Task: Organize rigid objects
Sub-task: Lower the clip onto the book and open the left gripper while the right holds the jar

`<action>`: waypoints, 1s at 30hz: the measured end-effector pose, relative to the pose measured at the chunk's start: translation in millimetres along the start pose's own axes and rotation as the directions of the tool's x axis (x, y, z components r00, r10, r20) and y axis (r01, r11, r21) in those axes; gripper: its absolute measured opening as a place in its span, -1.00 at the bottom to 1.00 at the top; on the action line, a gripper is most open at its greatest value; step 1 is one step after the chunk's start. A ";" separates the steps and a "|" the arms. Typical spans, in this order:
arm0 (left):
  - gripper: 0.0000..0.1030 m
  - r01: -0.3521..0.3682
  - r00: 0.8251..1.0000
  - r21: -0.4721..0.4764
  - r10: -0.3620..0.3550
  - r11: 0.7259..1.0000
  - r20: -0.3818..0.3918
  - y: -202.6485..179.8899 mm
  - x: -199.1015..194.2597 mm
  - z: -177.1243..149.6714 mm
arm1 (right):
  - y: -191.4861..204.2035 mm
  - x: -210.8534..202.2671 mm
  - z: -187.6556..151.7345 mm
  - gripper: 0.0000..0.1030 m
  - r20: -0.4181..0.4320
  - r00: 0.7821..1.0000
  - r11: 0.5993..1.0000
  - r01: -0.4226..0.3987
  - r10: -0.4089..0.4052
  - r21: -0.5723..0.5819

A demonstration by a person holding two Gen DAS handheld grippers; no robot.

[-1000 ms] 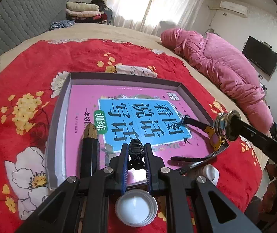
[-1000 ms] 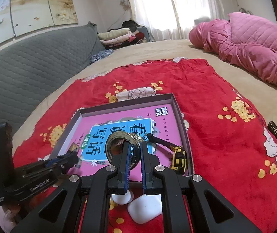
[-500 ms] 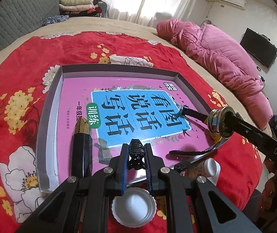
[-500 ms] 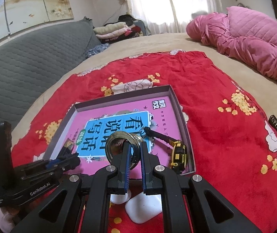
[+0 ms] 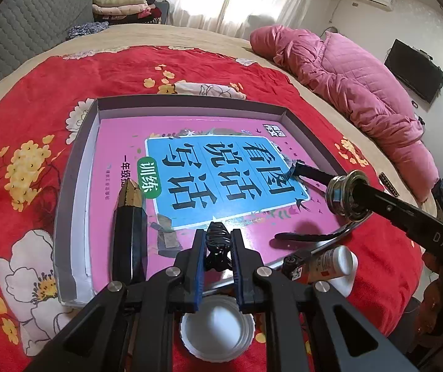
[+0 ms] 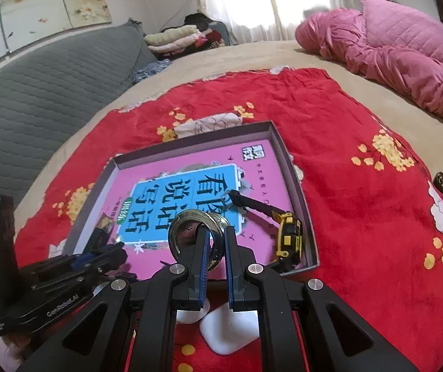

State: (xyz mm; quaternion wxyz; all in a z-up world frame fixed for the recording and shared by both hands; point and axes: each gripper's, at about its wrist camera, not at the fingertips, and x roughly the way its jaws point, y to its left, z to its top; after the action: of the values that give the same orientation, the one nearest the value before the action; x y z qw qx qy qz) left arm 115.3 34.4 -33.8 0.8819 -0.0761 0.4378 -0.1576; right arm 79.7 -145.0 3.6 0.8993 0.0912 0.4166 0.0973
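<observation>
Left gripper [image 5: 218, 245]: fingers clamp a black clip [image 5: 218, 238] over the near edge of the box [image 5: 190, 102].
Right gripper [image 6: 212, 241]: fingers pinch the rim of a metal ring [image 6: 196, 226], held above the box.
Clip: light, bumpy plastic; probably springy, so grip its middle.
Ring: hard, shiny, round; likely slippery and heavier, so hold the rim tight.
Box: flat card tray, thin walls, smooth pink book [image 5: 252, 217] inside.

A: What lies in the grey box [image 5: 75, 167]?

B: A pink book [image 5: 190, 142] lies flat. A dark, gold-tipped object [image 5: 128, 229] lies on its left side, a yellow-black tool [image 6: 288, 237] at the right wall.

A: And the held things?

B: A black spring clip [image 5: 218, 243] and a metal ring [image 6: 195, 232].
</observation>
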 end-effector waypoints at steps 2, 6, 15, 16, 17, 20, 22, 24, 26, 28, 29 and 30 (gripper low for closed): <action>-0.70 0.000 1.000 0.001 0.000 1.000 0.001 -0.7 0.2 0.3 | -1.7 1.8 -0.5 -0.82 -0.006 1.000 1.000 0.003 -0.003 0.009; -0.70 -0.001 1.000 0.004 0.001 1.000 0.001 -0.7 0.5 -0.2 | -5.1 3.8 -1.4 -0.81 -0.014 1.000 1.000 0.010 -0.009 0.024; -0.70 -0.002 1.000 0.005 0.002 1.000 0.002 -0.5 0.7 -0.3 | -11.8 9.3 0.3 -0.81 -0.024 1.000 0.998 0.017 -0.016 0.055; -0.70 -0.003 1.000 0.005 0.003 1.000 0.001 -0.6 0.8 -0.3 | -12.1 9.8 0.5 -0.81 -0.025 1.000 0.998 0.018 -0.016 0.057; -0.70 -0.003 1.000 0.005 0.003 1.000 0.002 -0.4 0.7 -0.4 | -12.2 10.3 0.9 -0.81 -0.027 1.000 0.998 0.019 -0.017 0.057; -0.70 -0.001 1.000 0.004 0.001 1.000 0.001 -0.4 0.7 -0.3 | -11.4 11.9 1.1 -0.81 -0.032 0.999 0.998 0.023 -0.021 0.060; -0.70 -0.001 1.000 0.005 0.001 1.000 0.001 -0.8 0.8 -0.3 | -10.3 14.3 0.5 -0.81 -0.042 0.999 0.998 0.026 -0.024 0.054; -0.70 -0.002 1.000 0.006 0.002 1.000 0.001 -0.6 1.0 -0.3 | -10.3 17.2 -0.2 -0.81 -0.058 0.998 0.998 0.041 -0.038 0.051; -0.70 -0.002 1.000 0.005 0.002 1.000 0.001 -0.5 0.8 -0.4 | -11.1 19.0 -1.3 -0.81 -0.067 0.997 0.997 0.051 -0.048 0.053; -0.70 -0.004 1.000 0.007 0.004 1.000 0.000 -0.8 1.3 -0.5 | -9.8 20.5 -2.2 -0.81 -0.072 0.994 0.997 0.079 -0.077 0.026; -0.70 -0.005 1.000 0.008 0.005 1.000 0.001 -0.7 1.1 -0.7 | -9.0 20.9 -2.5 -0.81 -0.073 0.994 0.996 0.088 -0.087 0.012; -0.70 -0.005 1.000 0.008 0.005 1.000 0.001 -0.4 1.4 -0.8 | -9.1 20.9 -2.9 -0.81 -0.073 0.994 0.996 0.087 -0.086 0.010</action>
State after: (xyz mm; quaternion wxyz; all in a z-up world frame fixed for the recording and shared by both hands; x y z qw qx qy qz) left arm 115.3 33.6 -35.3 0.8827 -0.0715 0.4371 -0.1569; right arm 91.7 -148.2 -15.7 0.8863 0.0757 0.4530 0.0588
